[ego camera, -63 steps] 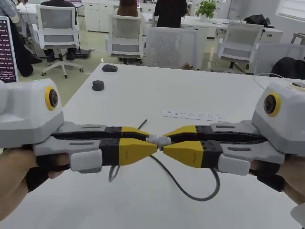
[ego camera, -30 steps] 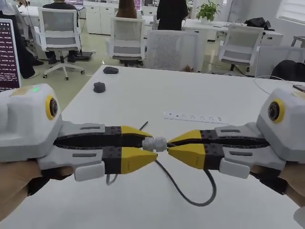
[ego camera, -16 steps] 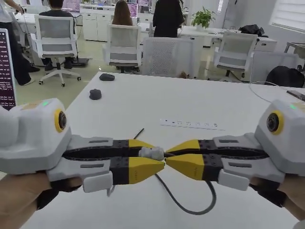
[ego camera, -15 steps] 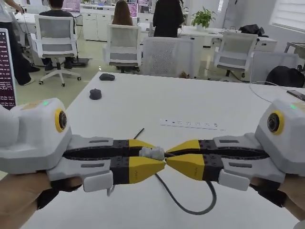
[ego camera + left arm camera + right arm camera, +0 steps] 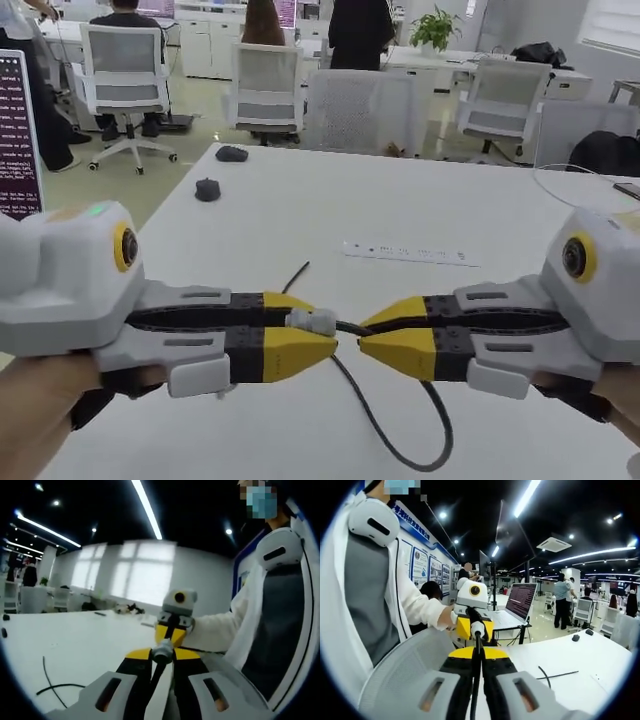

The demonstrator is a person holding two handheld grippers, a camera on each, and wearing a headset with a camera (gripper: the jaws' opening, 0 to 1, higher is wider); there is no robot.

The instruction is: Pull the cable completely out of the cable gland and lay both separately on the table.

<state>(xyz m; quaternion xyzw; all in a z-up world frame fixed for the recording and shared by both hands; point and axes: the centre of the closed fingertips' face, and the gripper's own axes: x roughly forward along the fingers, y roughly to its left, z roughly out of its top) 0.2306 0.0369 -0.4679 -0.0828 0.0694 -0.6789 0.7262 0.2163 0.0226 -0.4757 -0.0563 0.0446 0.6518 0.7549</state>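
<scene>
Hanging above a white table point(image 5: 450, 200), a small white cable gland point(image 5: 313, 320) sits pinched between the yellow tips of the left gripper point(image 5: 321, 328), whose jaws are closed tight on it. A dark grey cable point(image 5: 347, 327) leaves the gland and crosses a short gap into the right gripper point(image 5: 363, 335), whose jaws are clamped on it. Past that grip the cable loops down beneath both grippers, its far end lying on the tabletop.
</scene>
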